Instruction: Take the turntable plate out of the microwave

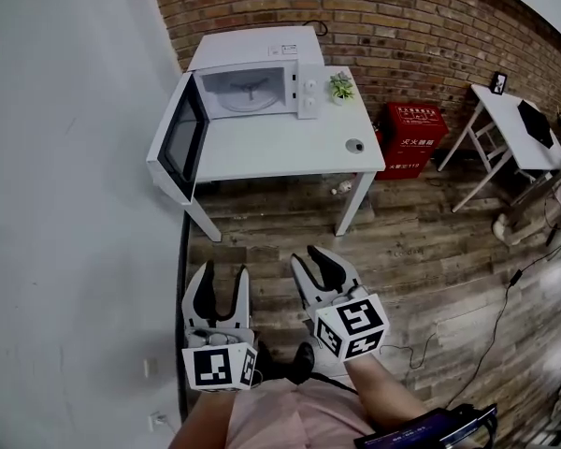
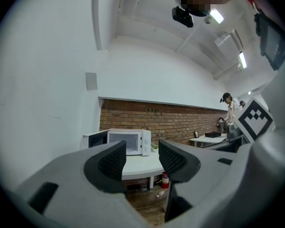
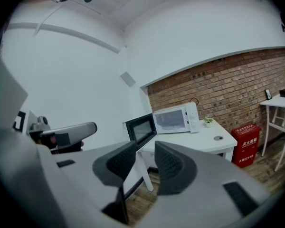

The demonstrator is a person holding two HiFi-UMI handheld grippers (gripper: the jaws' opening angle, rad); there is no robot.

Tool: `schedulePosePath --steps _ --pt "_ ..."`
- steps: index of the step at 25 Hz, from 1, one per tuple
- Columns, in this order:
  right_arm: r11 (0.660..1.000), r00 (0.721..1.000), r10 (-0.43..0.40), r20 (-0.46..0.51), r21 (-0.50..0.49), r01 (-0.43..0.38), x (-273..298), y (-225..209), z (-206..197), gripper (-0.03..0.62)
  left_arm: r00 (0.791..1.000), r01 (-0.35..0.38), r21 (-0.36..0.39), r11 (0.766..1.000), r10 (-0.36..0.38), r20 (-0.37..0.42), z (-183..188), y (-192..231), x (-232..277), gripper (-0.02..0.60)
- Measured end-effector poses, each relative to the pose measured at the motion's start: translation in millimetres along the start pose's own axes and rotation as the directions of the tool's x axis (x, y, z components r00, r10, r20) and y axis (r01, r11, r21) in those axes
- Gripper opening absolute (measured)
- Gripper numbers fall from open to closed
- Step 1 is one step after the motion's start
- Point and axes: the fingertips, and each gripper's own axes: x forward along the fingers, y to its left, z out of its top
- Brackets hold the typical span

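I stand well back from the desk (image 1: pixel 290 148), left claw (image 1: pixel 222 283) and right claw (image 1: pixel 311 265) both apart and empty, because the turntable plate (image 1: pixel 246 104) lies inside the microwave (image 1: pixel 304 90), its door (image 1: pixel 180 137) swung open for reaching in.

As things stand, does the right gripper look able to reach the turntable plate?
Probably not yet: the right gripper hangs far short of the microwave. Its door stands open, leaving the turntable plate unblocked.
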Motion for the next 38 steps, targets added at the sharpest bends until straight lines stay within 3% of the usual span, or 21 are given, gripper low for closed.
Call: schedulePosePath --steps 9,16,30,38 --pt "1.000 0.999 -0.011 -0.043 0.018 0.012 37.7 -24.1 -8.8 0.117 1.000 0.003 -0.013 1.000 -0.004 -0.023 -15.8 13.7 36.3 0.213" --pt "0.998 0.996 -0.051 -0.073 0.026 0.053 105.6 -51.1 -9.3 0.109 0.998 0.056 -0.038 0.998 -0.057 -0.028 -36.0 41.2 103.2 0.213" --pt "0.993 0.993 -0.119 0.015 -0.010 0.120 235.5 -76.3 68.2 0.094 0.984 0.169 -0.037 0.985 -0.166 0.063 -7.5 109.3 230.6 0.213" --pt "0.988 0.988 -0.155 0.017 -0.004 0.155 268.5 -94.3 74.0 0.091 0.977 0.211 -0.050 0.976 -0.209 0.046 -21.9 121.5 267.8 0.212"
